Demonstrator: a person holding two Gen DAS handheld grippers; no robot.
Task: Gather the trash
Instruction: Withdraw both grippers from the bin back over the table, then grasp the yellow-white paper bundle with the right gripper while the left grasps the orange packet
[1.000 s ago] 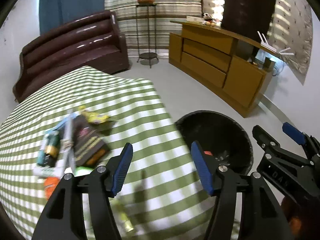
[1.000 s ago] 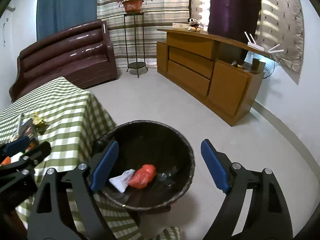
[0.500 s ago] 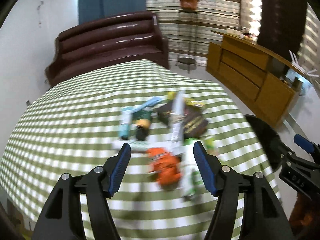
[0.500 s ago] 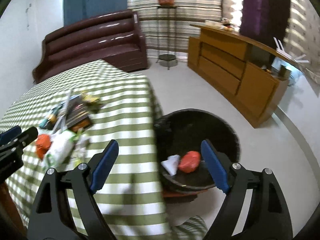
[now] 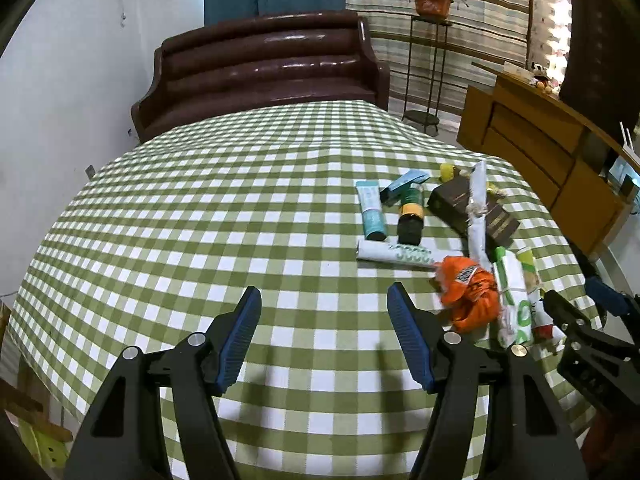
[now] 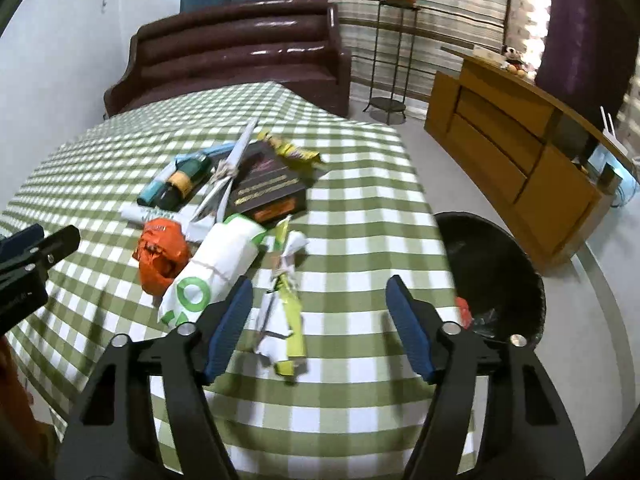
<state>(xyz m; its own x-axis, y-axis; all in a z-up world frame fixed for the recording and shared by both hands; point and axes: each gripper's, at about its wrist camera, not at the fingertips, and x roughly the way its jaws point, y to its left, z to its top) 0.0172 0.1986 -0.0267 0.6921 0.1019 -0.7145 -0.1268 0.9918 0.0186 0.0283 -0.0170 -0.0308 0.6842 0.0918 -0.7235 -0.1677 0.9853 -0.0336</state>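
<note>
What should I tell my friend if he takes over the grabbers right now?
Left gripper: open, empty, over bare checked tablecloth.
Right gripper: jaws have just been closing but grip nothing; the crumpled yellow-and-white wrapper lies on the cloth between them.
Trash pile on the table: orange bag, white-and-green bag, dark brown box, tubes and a small bottle.
Black bin stands on the floor by the table's right side.
Done: a red piece is already in the bin.
Left: everything on the table. The wrapper looks like the nearest pick.
</note>
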